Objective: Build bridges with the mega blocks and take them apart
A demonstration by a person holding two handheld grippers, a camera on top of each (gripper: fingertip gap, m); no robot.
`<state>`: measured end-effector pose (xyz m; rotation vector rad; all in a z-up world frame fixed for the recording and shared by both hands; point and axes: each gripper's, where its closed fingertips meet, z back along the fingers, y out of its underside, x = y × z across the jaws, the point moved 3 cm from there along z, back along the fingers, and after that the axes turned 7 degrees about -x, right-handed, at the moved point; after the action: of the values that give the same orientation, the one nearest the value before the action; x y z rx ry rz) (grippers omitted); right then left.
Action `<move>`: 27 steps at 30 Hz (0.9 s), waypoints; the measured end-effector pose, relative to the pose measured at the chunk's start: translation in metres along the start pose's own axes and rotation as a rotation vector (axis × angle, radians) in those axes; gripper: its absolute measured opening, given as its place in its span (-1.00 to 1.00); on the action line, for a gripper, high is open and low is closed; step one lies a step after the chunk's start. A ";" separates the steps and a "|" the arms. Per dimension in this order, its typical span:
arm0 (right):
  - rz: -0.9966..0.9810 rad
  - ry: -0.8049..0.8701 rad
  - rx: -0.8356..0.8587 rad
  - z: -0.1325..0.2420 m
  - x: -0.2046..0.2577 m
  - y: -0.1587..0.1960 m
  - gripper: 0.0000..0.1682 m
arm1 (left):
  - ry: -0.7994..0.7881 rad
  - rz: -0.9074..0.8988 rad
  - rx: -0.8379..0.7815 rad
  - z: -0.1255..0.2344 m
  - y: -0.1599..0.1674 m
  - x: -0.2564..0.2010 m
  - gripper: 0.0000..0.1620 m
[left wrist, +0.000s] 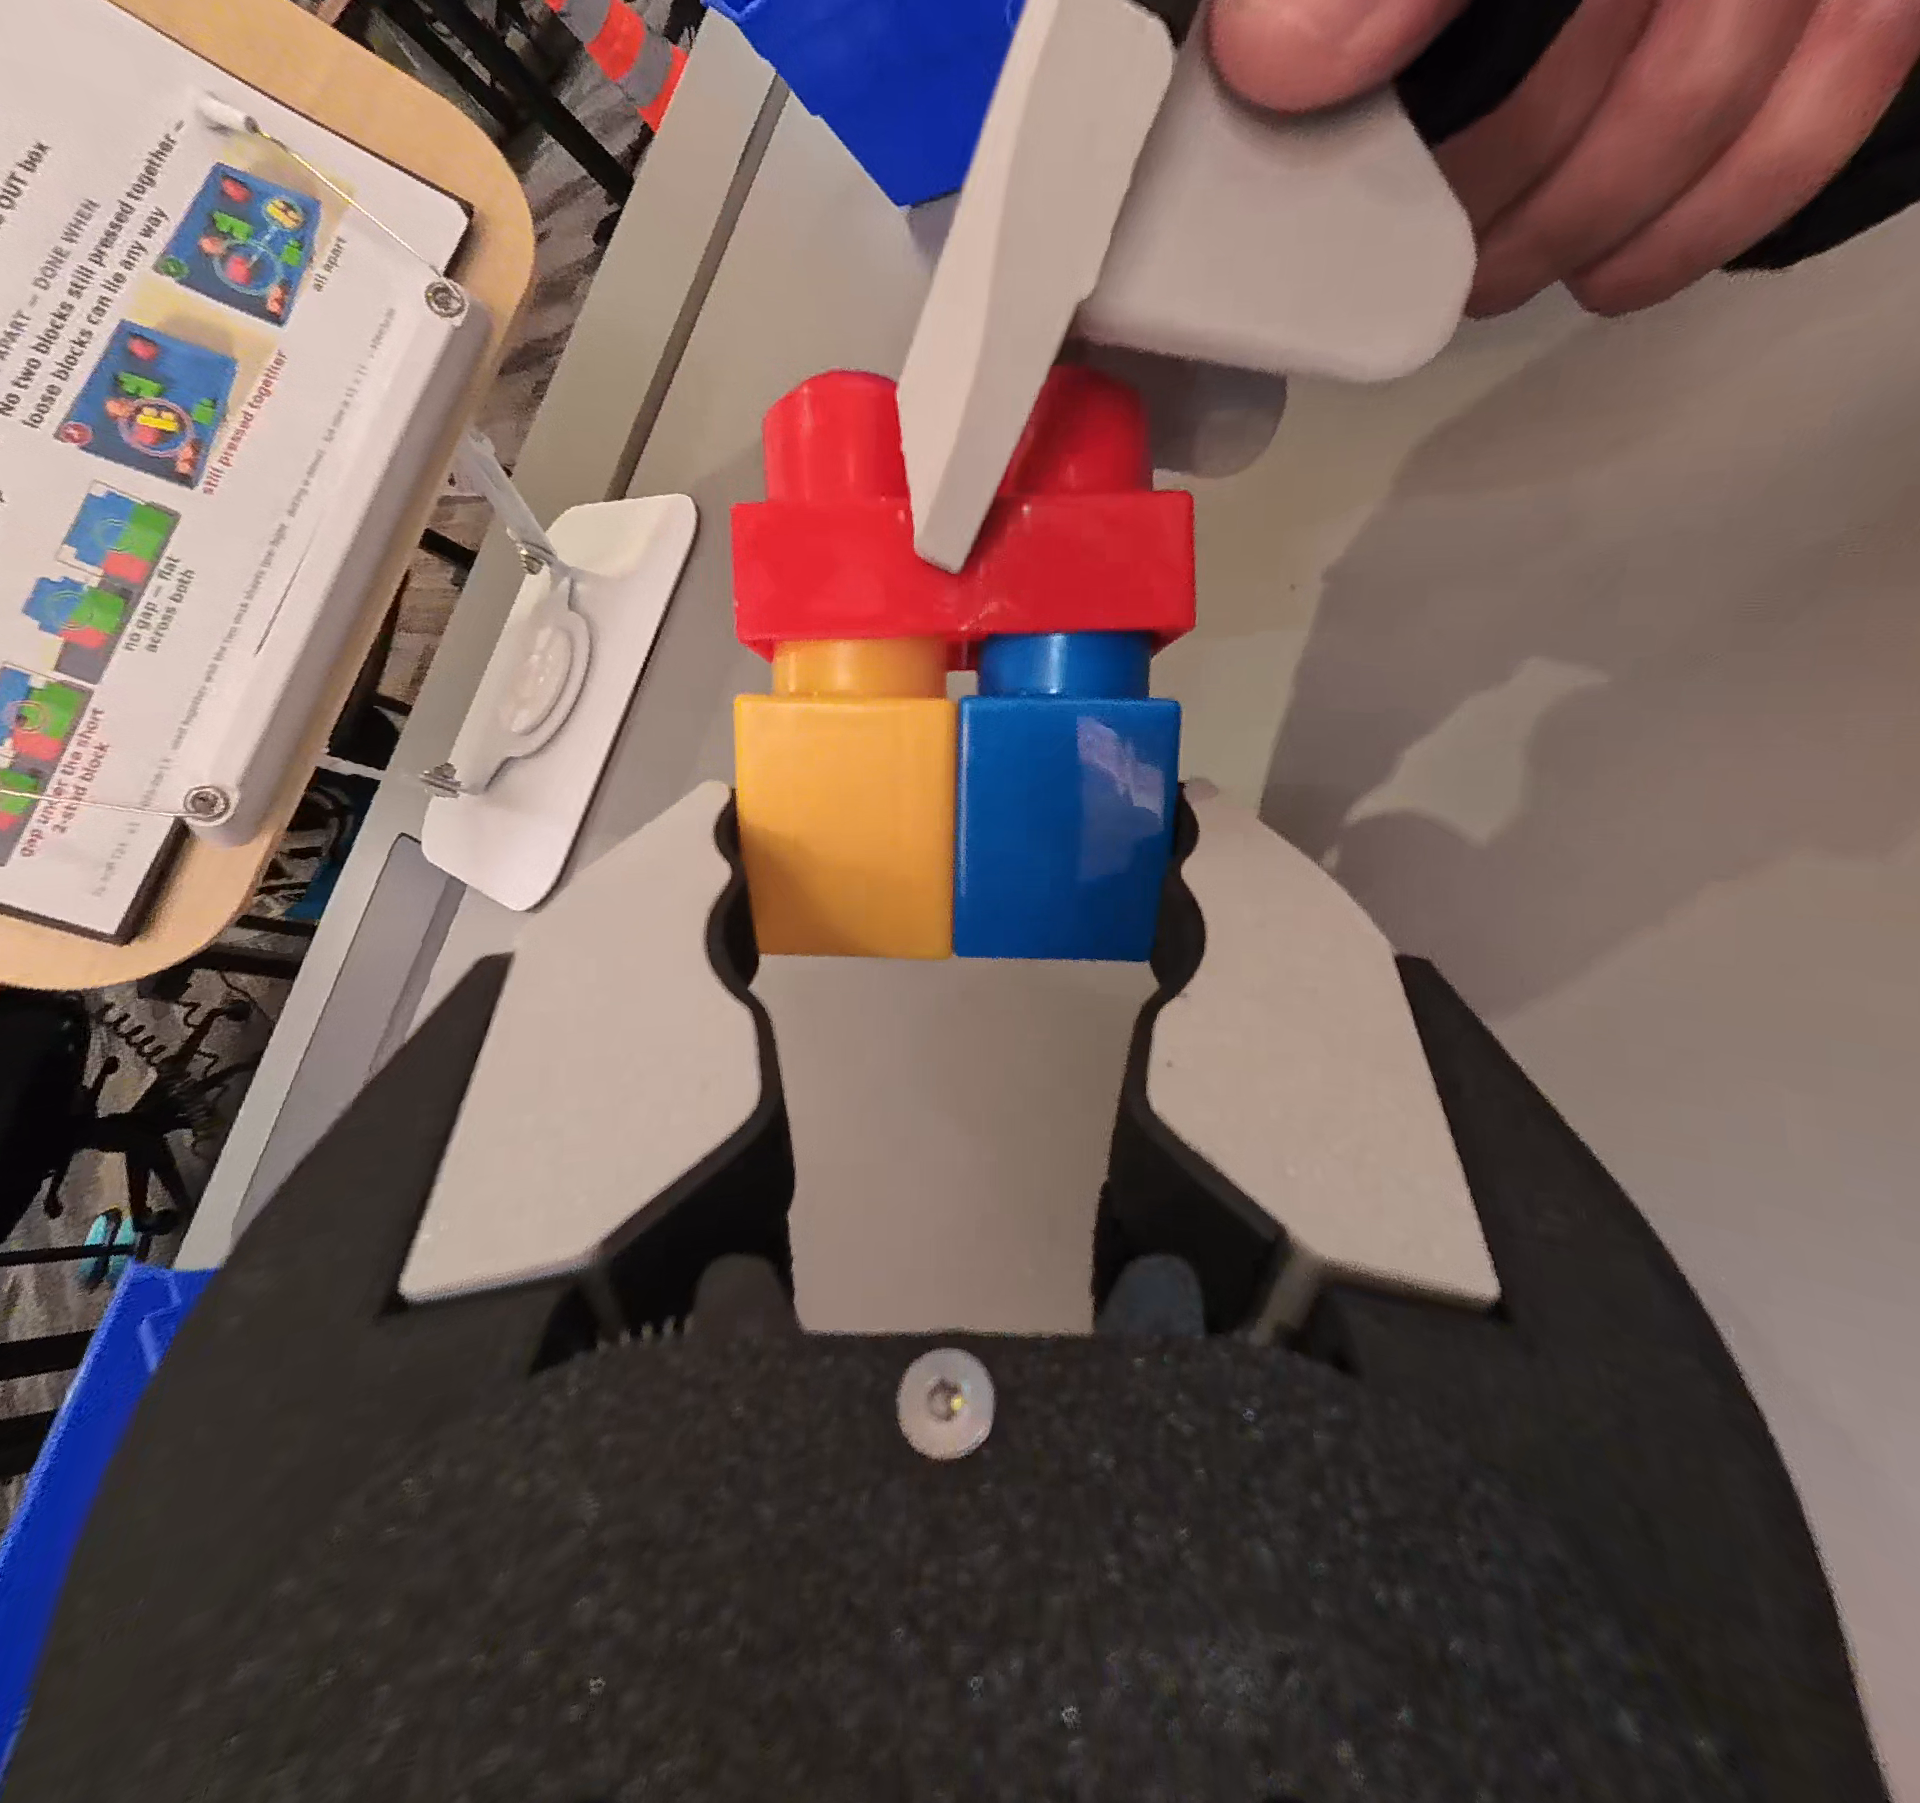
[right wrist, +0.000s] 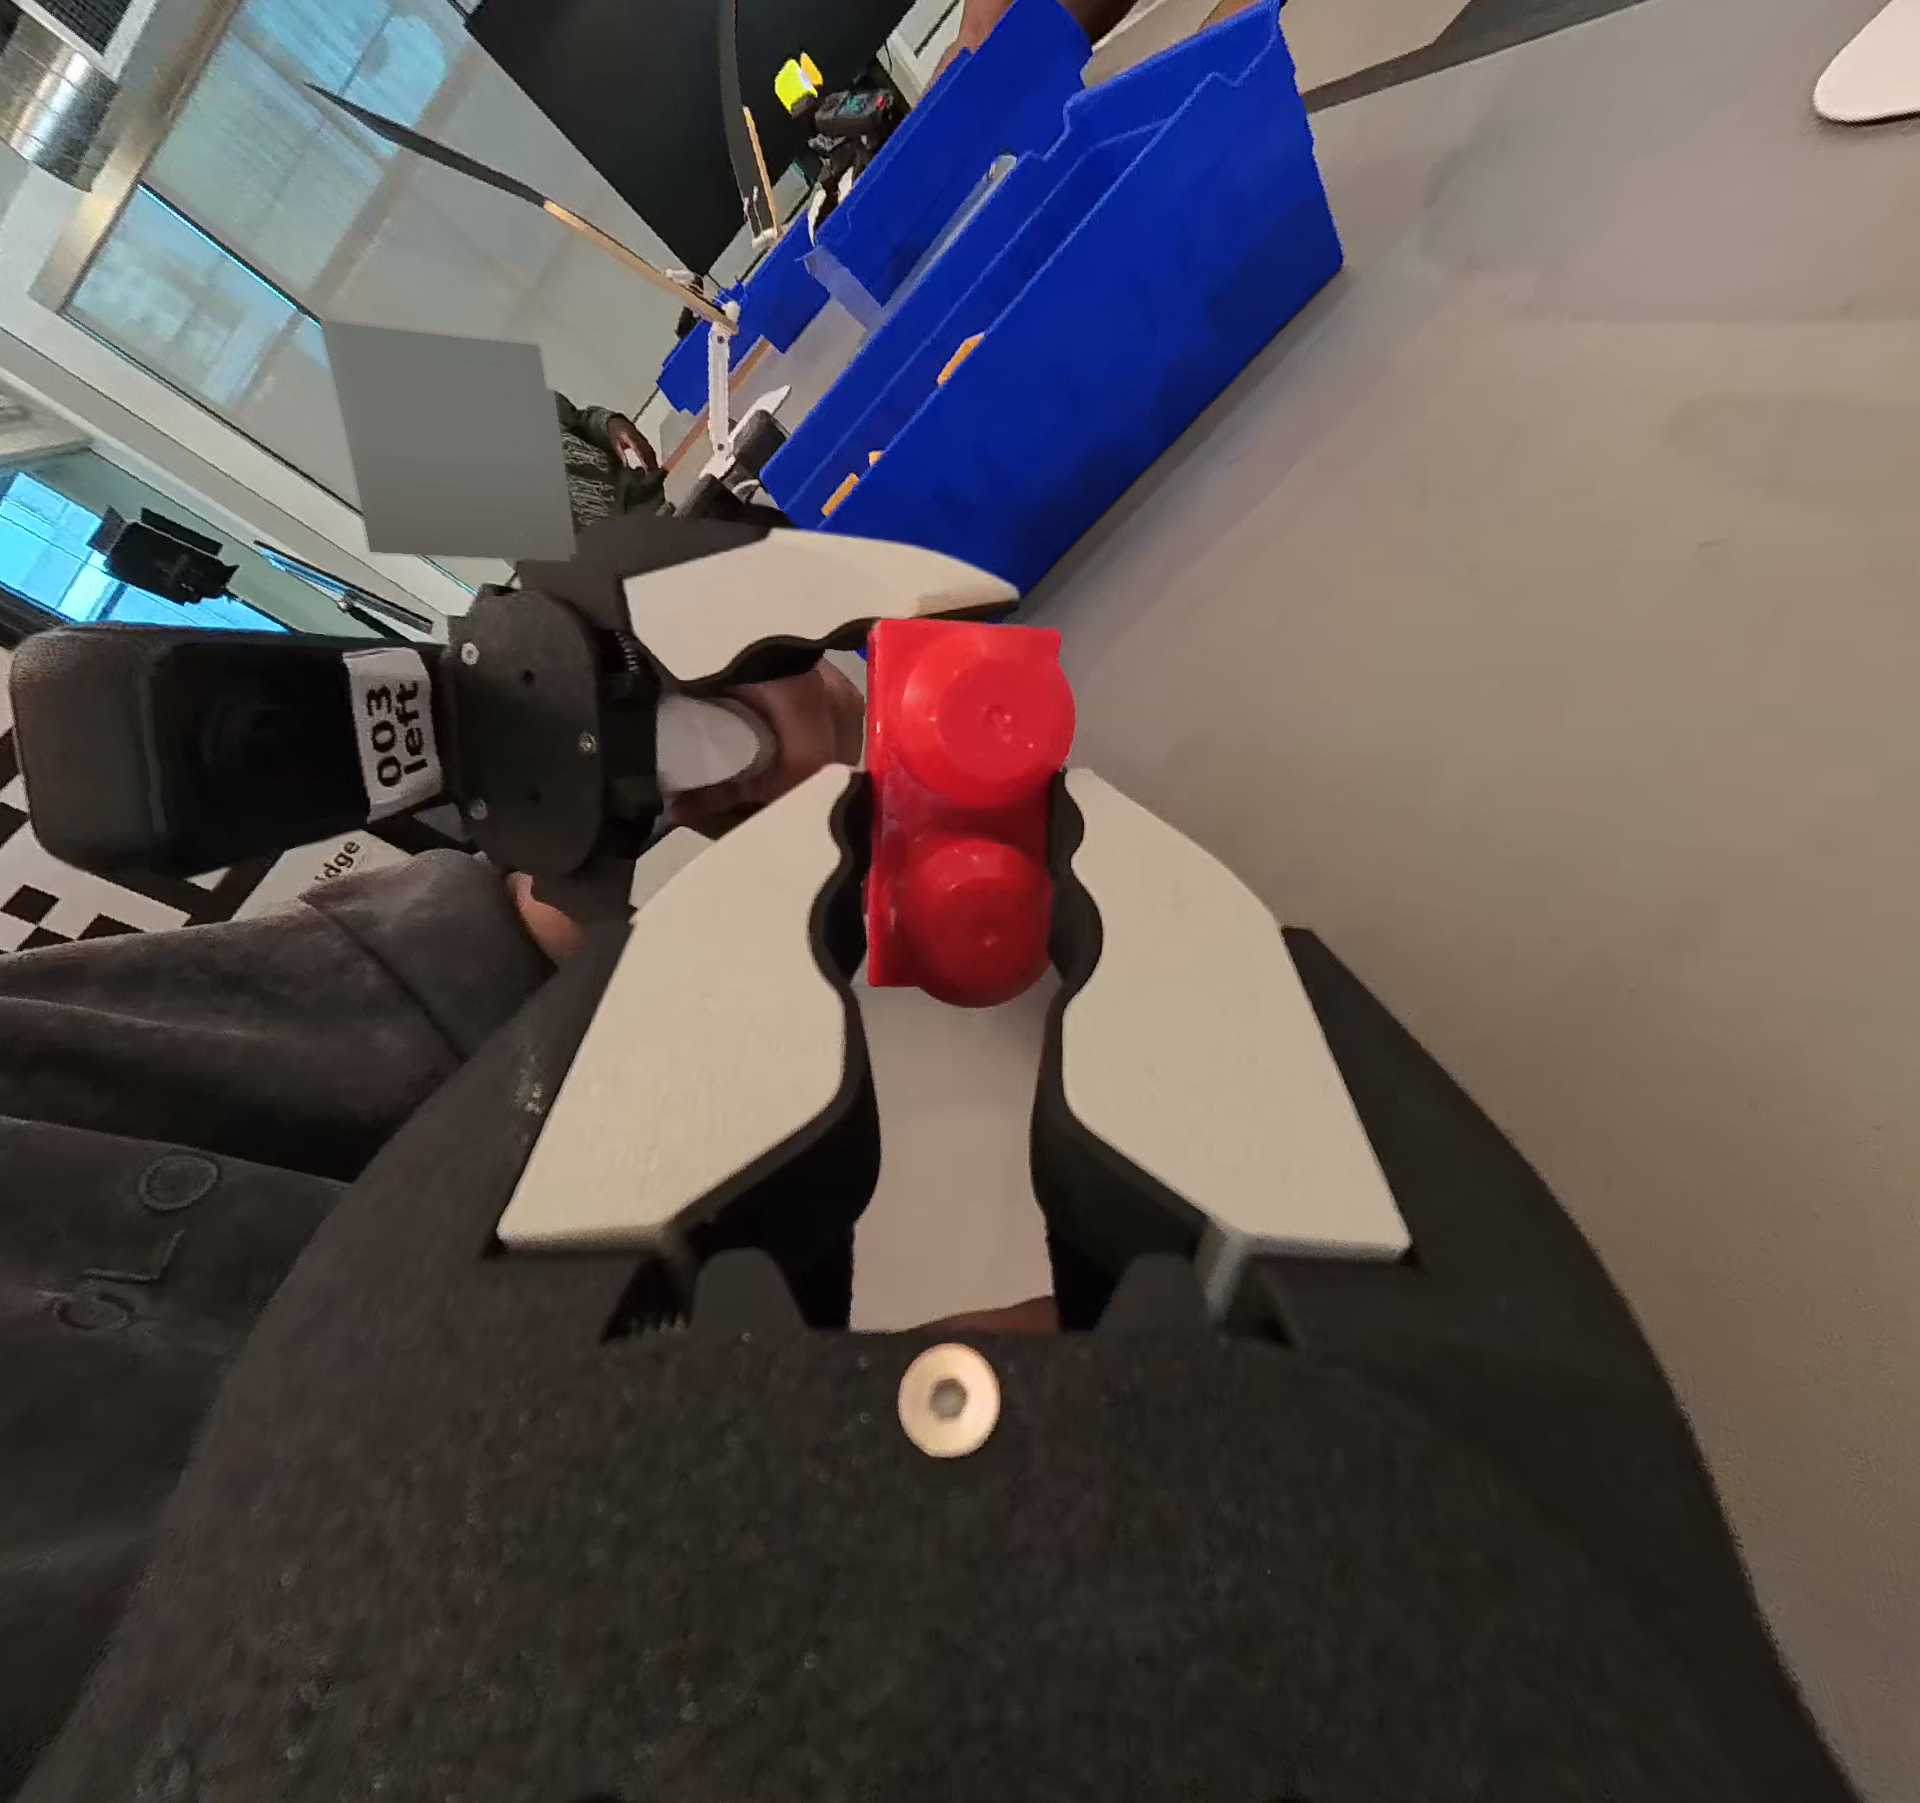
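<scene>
Plastic, hollow-moulded, glossy: three toy blocks pressed into one small bridge, held above a grey table (left wrist: pixel 1558 922)

Red block (left wrist: pixel 961 569): two studs, spans the pair below; sits on the stud of each. Stud gap visible at the seam, so judged partly seated or partly lifted; cannot tell which

Yellow block (left wrist: pixel 847 823) and blue block (left wrist: pixel 1065 823): single-stud, side by side, faces touching

Left gripper (left wrist: pixel 956 870): closed to the width of the yellow and blue pair, one finger on the outer face of each, squeezing them together

Right gripper (right wrist: pixel 961 870): closed across the red block's long sides, studs pointing at its camera. In the left wrist view one of its fingers (left wrist: pixel 997 299) crosses between the red studs

Handling, judged: light, stiff, not fragile; smooth walls likely slippery, so grip the flat side faces, not the rounded studs. Stud fit is friction only; a straight pull or a slight rocking should part them. Lower pair has no joint of its own and may fall apart if the squeeze eases

Nearby: blue bin (right wrist: pixel 1091 351) at the far side of the table; printed instruction sheet (left wrist: pixel 208 403) on a wooden board, off the table's edge
</scene>
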<state>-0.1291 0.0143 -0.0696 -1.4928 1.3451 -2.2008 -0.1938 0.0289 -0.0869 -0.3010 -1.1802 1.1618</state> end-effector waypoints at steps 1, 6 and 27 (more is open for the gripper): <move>0.003 0.003 0.001 0.001 -0.001 0.000 -0.62 | 0.002 0.003 0.000 -0.001 0.000 -0.001 -0.08; 0.012 0.072 0.005 -0.002 -0.006 0.005 -0.61 | -0.001 -0.003 0.028 -0.008 0.004 -0.004 -0.08; -0.088 0.087 -0.020 -0.006 -0.022 0.023 -0.61 | 0.016 0.016 0.056 -0.024 0.010 -0.017 -0.09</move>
<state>-0.1309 0.0164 -0.1020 -1.5071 1.3558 -2.3379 -0.1778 0.0280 -0.1132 -0.2774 -1.1311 1.2024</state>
